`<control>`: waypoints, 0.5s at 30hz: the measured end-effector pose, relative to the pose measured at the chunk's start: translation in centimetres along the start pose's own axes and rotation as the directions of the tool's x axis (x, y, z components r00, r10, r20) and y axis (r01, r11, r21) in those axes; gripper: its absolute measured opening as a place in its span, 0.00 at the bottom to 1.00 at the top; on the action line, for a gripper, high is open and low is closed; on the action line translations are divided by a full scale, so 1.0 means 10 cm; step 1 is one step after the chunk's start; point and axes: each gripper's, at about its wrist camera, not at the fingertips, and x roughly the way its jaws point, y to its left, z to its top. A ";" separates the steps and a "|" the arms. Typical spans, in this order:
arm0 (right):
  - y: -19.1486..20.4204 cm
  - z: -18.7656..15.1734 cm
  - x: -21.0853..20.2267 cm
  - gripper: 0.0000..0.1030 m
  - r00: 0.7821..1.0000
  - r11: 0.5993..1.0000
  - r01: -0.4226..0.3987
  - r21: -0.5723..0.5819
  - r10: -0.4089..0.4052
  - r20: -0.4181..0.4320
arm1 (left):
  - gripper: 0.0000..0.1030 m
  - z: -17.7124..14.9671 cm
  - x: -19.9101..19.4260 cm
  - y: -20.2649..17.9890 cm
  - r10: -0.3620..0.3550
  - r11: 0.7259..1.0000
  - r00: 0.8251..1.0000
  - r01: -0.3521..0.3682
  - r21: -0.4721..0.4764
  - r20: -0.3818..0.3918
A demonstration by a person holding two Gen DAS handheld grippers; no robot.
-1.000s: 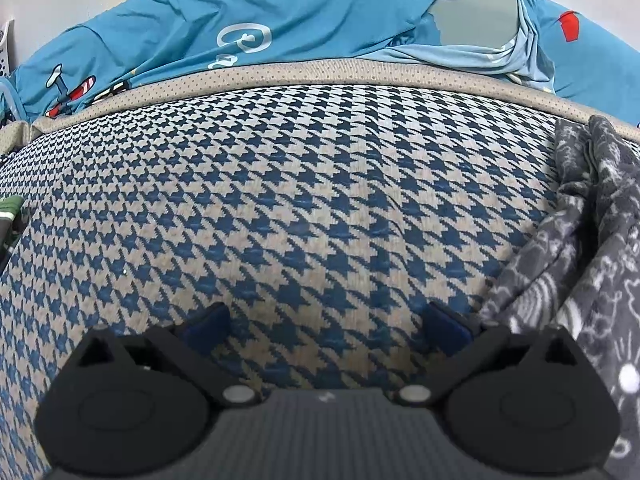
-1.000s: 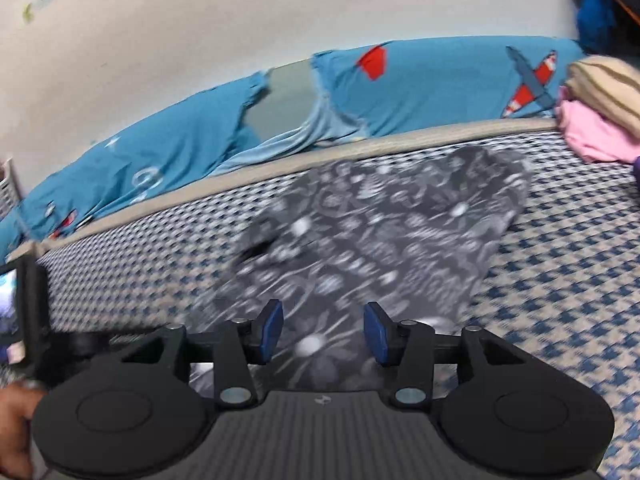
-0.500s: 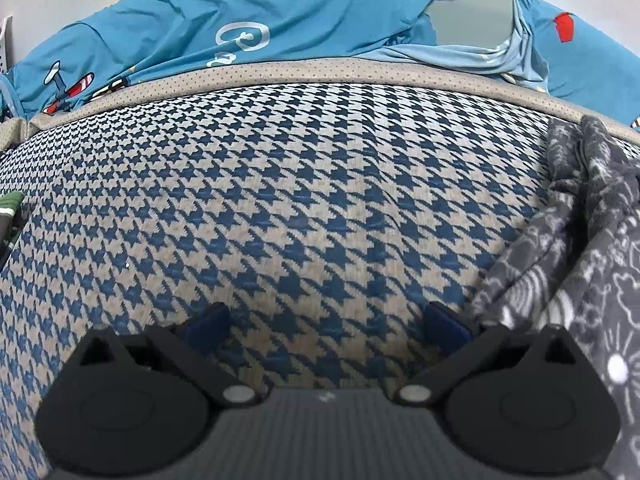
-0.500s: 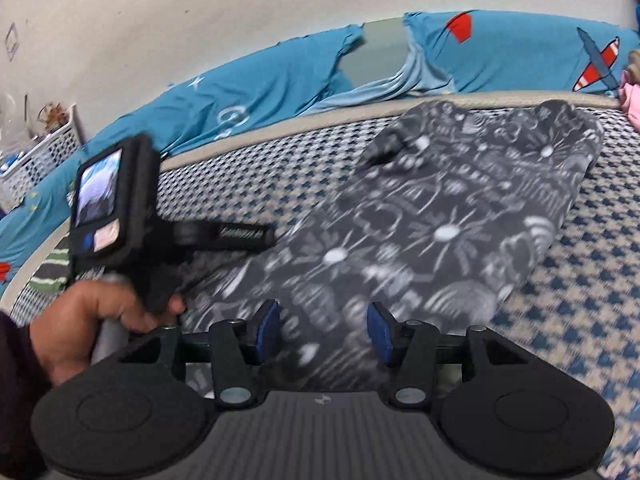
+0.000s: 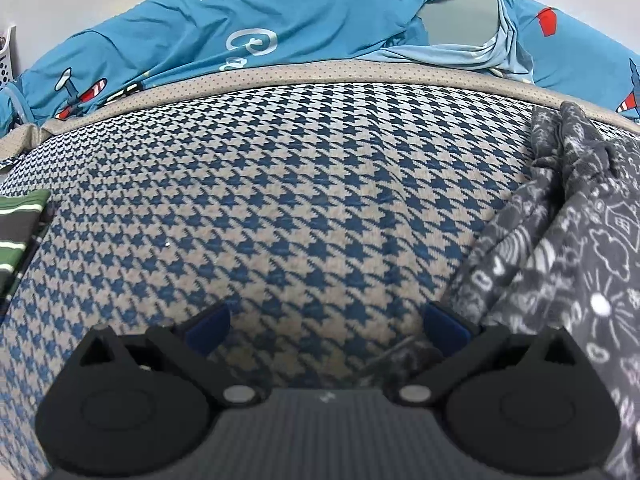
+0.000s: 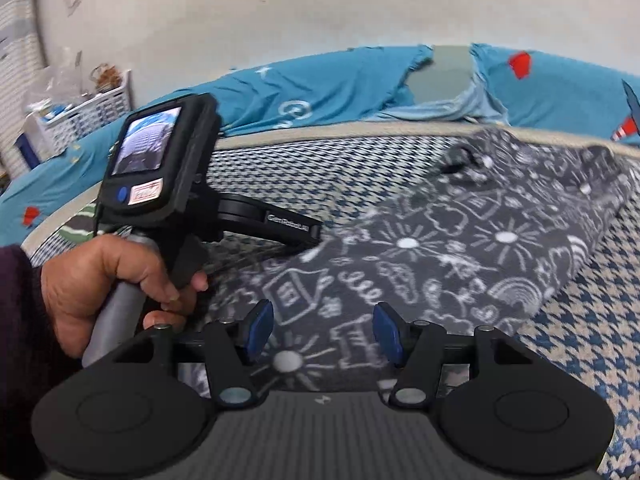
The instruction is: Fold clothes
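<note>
A dark grey garment with white doodle print (image 6: pixel 460 256) lies on the houndstooth mattress (image 5: pixel 300 208). In the left wrist view it fills the right side (image 5: pixel 568 248). My left gripper (image 5: pixel 326 322) is open, low over the mattress, its right fingertip at the garment's left edge, with a bit of cloth under it. My right gripper (image 6: pixel 323 332) is open and empty, just above the garment's near part. The left tool and the hand on it show in the right wrist view (image 6: pixel 160 184), at the garment's left edge.
A blue airplane-print sheet (image 5: pixel 280 36) is bunched along the wall behind the mattress. A green and white striped cloth (image 5: pixel 18 232) lies at the mattress's left edge. A white basket with clutter (image 6: pixel 76 116) stands far left by the wall.
The right gripper swung left and nearer, bringing the left tool and hand into view. The garment has come closer to the left gripper's right finger.
</note>
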 end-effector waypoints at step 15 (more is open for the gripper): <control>0.52 -0.22 -0.06 0.55 0.997 0.962 -0.066 -0.265 0.074 0.019 | 1.00 -0.16 -0.31 0.50 -0.024 0.997 1.000 0.023 -0.068 -0.009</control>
